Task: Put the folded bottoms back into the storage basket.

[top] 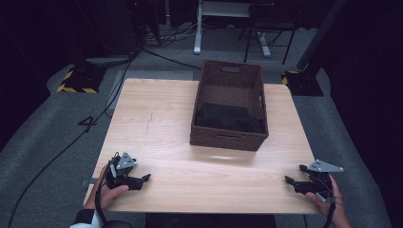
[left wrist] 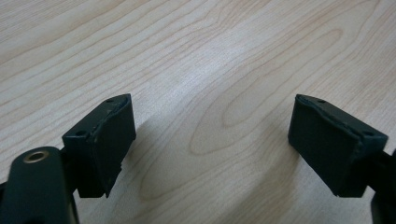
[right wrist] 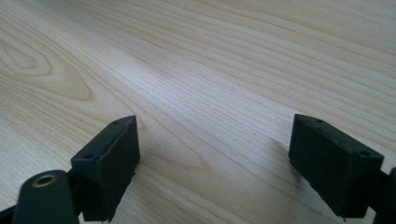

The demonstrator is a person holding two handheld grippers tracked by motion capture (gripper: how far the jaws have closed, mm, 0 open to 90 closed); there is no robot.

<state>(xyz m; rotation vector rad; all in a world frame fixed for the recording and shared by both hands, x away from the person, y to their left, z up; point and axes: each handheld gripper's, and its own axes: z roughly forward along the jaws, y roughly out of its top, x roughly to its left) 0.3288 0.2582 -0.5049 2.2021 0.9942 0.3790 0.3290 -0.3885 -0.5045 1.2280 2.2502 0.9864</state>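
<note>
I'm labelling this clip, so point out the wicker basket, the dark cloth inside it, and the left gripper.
wicker basket (top: 227, 138): high view, near front wall.
dark cloth (top: 228, 117): high view, middle of the folded fabric.
left gripper (top: 146, 177): high view, between its open fingertips.

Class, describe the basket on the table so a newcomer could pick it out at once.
Start at the light wooden table. At its far middle stands the woven basket, brown and rectangular, with dark cloth inside. It is the table's one tall thing; the left gripper and right gripper lie open near the front edge.
</note>
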